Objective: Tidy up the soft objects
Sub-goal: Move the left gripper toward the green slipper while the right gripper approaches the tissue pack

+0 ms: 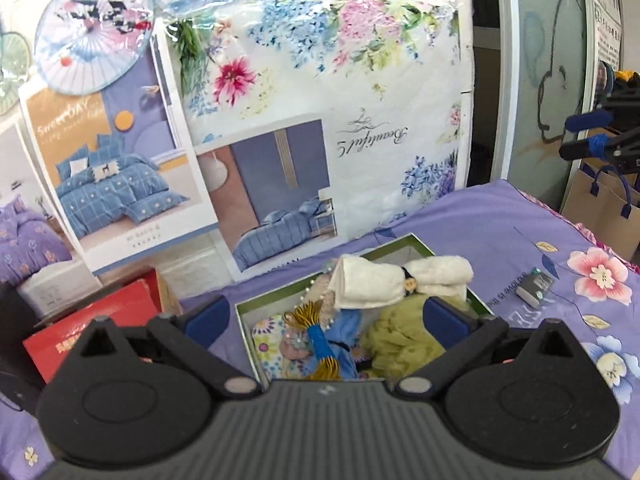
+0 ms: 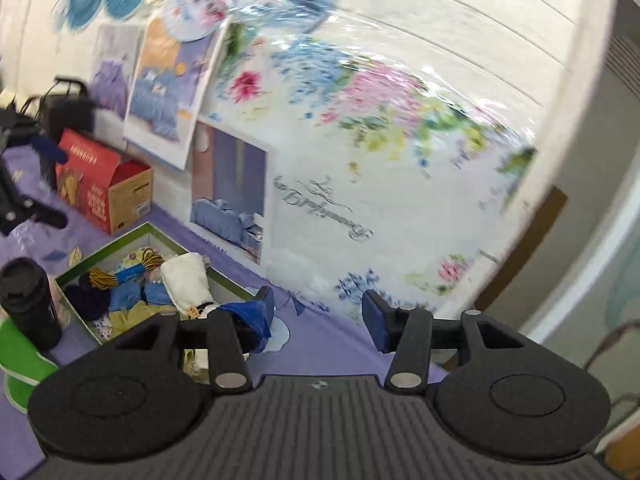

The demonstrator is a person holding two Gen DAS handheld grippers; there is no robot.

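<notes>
An open green-rimmed box (image 1: 400, 241) lies on the purple floral bedspread (image 1: 520, 240), filled with soft things. A white fluffy cloth (image 1: 400, 280) lies on top, over an olive green fabric (image 1: 396, 340), a blue cloth with a gold tassel (image 1: 320, 344) and a floral cloth (image 1: 268, 344). My left gripper (image 1: 326, 316) hovers over the box, open wide, with nothing held. The right gripper (image 2: 318, 318) is open and empty over the bedspread, to the right of the box (image 2: 120, 242); it also shows at the far right of the left wrist view as right gripper (image 1: 574, 136).
A red carton (image 1: 92, 320) stands left of the box, against packaged bedding along the wall (image 1: 320, 100). A small grey packet (image 1: 534, 284) lies on the bedspread at right, a paper bag (image 1: 600, 212) beyond the edge. A black cup (image 2: 28, 300) and green lid (image 2: 20, 356) sit near the box.
</notes>
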